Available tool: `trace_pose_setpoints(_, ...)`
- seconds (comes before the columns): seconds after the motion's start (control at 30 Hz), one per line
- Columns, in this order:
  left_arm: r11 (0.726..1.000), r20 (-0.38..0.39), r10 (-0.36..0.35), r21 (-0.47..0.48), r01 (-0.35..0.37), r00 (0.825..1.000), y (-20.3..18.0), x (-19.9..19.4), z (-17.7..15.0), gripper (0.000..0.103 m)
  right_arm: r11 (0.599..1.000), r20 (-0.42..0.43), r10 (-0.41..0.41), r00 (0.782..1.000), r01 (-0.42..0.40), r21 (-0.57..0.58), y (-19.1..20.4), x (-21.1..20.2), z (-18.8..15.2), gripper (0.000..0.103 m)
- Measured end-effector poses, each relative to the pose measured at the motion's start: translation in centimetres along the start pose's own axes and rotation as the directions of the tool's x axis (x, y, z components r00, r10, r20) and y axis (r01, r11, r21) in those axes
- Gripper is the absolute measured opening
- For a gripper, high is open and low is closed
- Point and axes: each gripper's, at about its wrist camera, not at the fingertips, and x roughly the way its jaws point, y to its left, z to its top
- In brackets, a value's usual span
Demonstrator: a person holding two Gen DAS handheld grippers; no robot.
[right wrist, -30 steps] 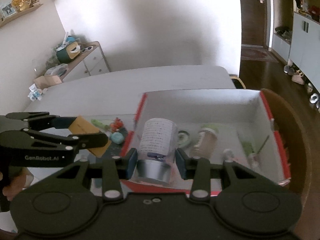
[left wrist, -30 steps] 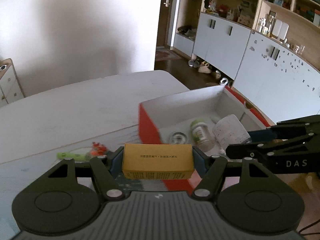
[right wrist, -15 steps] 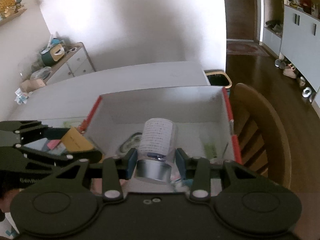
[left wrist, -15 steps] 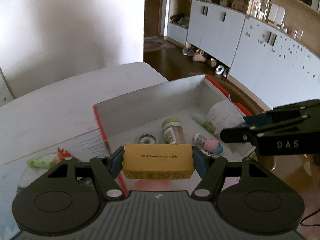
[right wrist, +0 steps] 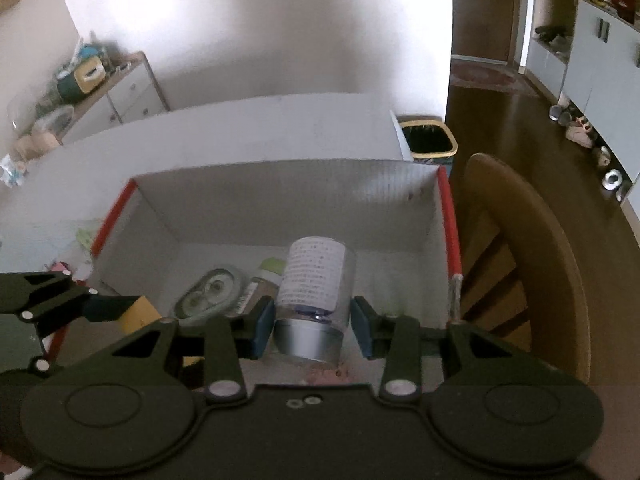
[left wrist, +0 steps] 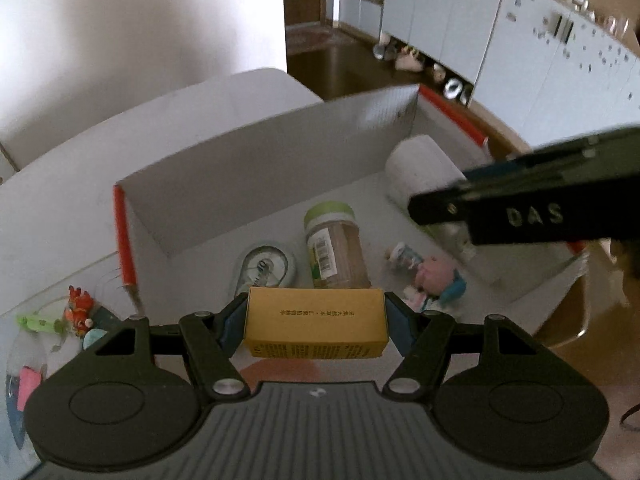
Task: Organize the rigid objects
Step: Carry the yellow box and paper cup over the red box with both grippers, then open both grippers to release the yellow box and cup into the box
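My left gripper (left wrist: 316, 326) is clamped on a yellow rectangular cardboard carton (left wrist: 316, 328), held crosswise between the blue pads above the near edge of the white open box with red rims (left wrist: 256, 164). My right gripper (right wrist: 313, 326) grips a clear cylindrical container with a white printed label and silver cap (right wrist: 314, 300), cap toward me, over the box's interior. On the box floor below I see a green-lidded brown jar (left wrist: 334, 248) lying beside a round clear tape roll (left wrist: 266, 268).

Inside the red-edged white cardboard box (left wrist: 248, 168): one green-lidded plastic jar (left wrist: 334, 246), one round clear tape roll (left wrist: 266, 268), one pink plush toy (left wrist: 434, 276).
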Motion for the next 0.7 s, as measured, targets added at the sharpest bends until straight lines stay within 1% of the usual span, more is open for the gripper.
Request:
trace_pose_setpoints(0.2, 1.0, -0.046, 0.016, 0.003, -0.016, 0.999, -0.5, 1.9, 0.5, 0.07, 0.999, -0.05, -0.02, 0.999, 0.018, -0.042, 0.2, 2.0, 0.3, 0.041)
trace_pose_setpoints(0.4, 1.0, -0.095, 0.013, 0.006, -0.012, 0.995, -1.1, 3.3, 0.9, 0.07, 0.996, -0.089, -0.047, 0.995, 0.04, -0.078, 0.6, 3.4, 0.6, 0.041)
trace_pose_setpoints(0.53, 1.0, -0.147, 0.003, -0.001, -0.003, 0.989, -1.4, 4.2, 1.1, 0.07, 0.996, -0.105, -0.045, 0.993, 0.037, -0.085, 0.8, 3.9, 0.4, 0.041)
trace_pose_setpoints(0.7, 1.0, -0.214, 0.016, -0.014, -0.02, 0.977, -1.5, 5.3, 1.4, 0.07, 0.997, -0.11, -0.03, 0.993, 0.021, -0.08, 0.5, 3.8, 0.4, 0.041)
